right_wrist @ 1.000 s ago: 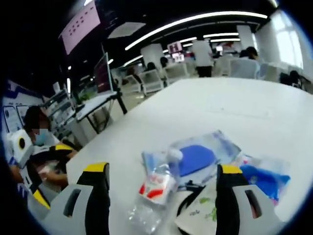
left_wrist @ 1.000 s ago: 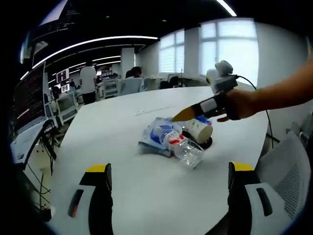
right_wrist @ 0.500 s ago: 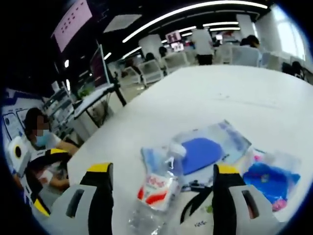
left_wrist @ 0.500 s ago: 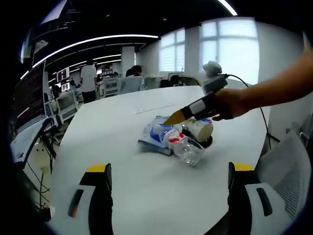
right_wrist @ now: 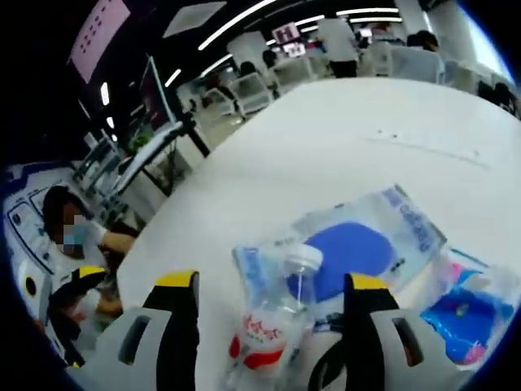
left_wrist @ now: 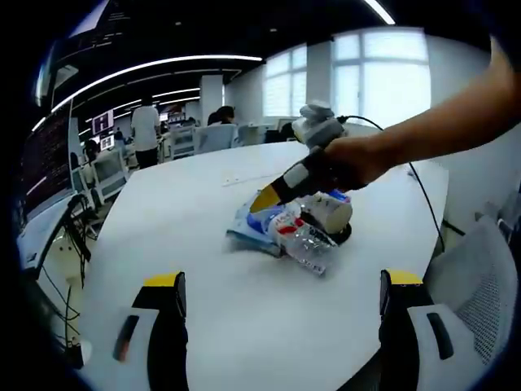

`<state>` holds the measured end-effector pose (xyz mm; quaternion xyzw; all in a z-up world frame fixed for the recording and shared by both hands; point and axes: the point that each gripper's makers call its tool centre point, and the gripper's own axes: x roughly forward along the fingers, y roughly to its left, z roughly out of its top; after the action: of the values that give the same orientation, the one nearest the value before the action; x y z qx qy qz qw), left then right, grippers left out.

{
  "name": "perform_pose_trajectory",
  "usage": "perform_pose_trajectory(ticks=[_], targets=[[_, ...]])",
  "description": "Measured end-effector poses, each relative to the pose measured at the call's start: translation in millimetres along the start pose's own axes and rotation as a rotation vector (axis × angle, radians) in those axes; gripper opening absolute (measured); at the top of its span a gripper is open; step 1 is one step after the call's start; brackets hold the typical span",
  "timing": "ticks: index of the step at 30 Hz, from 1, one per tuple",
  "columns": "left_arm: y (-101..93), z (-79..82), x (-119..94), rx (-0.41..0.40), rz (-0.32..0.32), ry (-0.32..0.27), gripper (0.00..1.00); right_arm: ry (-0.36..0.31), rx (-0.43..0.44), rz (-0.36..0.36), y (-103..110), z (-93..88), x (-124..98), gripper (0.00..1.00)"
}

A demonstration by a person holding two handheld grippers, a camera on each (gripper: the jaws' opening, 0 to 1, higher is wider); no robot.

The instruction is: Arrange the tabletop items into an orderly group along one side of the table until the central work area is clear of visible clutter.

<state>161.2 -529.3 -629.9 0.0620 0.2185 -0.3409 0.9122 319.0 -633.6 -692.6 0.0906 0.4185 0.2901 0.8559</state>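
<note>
- Tabletop items sit in one small pile on a big white table (left_wrist: pixel 195 244), out past the middle and near its curved far edge in the left gripper view.
- Room: it is a big office with long bright light strips on a dark ceiling, tall windows (left_wrist: pixel 383 77) at the back, and rows of desks and white chairs (left_wrist: pixel 106 175).
- People: one person in a white top (left_wrist: pixel 146 134) stands far off by the desks. In the right gripper view a seated person (right_wrist: pixel 77 244) is beside the table, low on the left.
- Right gripper (left_wrist: pixel 264 199): a hand (left_wrist: pixel 346 163) holds it over the pile, with its yellow tip pointing down at the items. In its own view the jaws stand wide apart on either side of the bottle and grip nothing.
- Left gripper (left_wrist: pixel 281 285): its two jaws are spread wide over bare table, well short of the pile, and hold nothing.
- Clear bag with a blue shape (right_wrist: pixel 366 244): it lies flat on the table, under the bottle's cap end.
- Plastic bottle (right_wrist: pixel 273 314): it is clear, with a red and white label and a white cap, and lies on its side on the bag.
- White paper cup (left_wrist: pixel 330 213): it lies tipped over, touching a dark round thing under it.
- Small blue packet (right_wrist: pixel 460 305): it lies just beside the big bag.
</note>
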Motion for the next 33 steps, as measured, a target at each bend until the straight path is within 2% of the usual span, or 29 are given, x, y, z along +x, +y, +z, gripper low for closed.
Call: perform_pose_trajectory(ticks=[2,8,13,16,20,25,29,33], targets=[[1.0,-0.1,0.1,-0.002,0.004,0.000,1.00,0.003,0.003,0.001,-1.1,0.9,2.6,0.66],[4.0,0.1,-0.3,-0.006,0.014,0.001,1.00,0.076,0.032,-0.005,-5.2,-3.0,12.8,0.62],[5.5,-1.2,0.2,-0.013,0.022,0.004,1.00,0.087,0.034,-0.007,-7.5,3.9,24.1,0.54],[4.3,-0.4,1.8,-0.016,0.021,0.004,1.00,0.140,0.039,-0.015,-8.1,-0.7,30.2,0.51],[1.6,1.0,3.8,-0.013,0.017,0.003,1.00,0.145,0.057,-0.016,-8.7,2.2,36.4,0.46],[-3.1,0.0,4.7,-0.008,0.003,0.007,1.00,0.181,0.058,-0.055,-16.6,0.4,38.6,0.37],[-3.1,0.8,5.0,-0.017,0.004,0.000,1.00,0.178,0.060,-0.082,-23.4,2.2,39.6,0.30],[-1.6,1.9,6.7,-0.022,0.003,-0.005,1.00,0.198,0.054,-0.109,-24.0,1.7,40.2,0.27]])
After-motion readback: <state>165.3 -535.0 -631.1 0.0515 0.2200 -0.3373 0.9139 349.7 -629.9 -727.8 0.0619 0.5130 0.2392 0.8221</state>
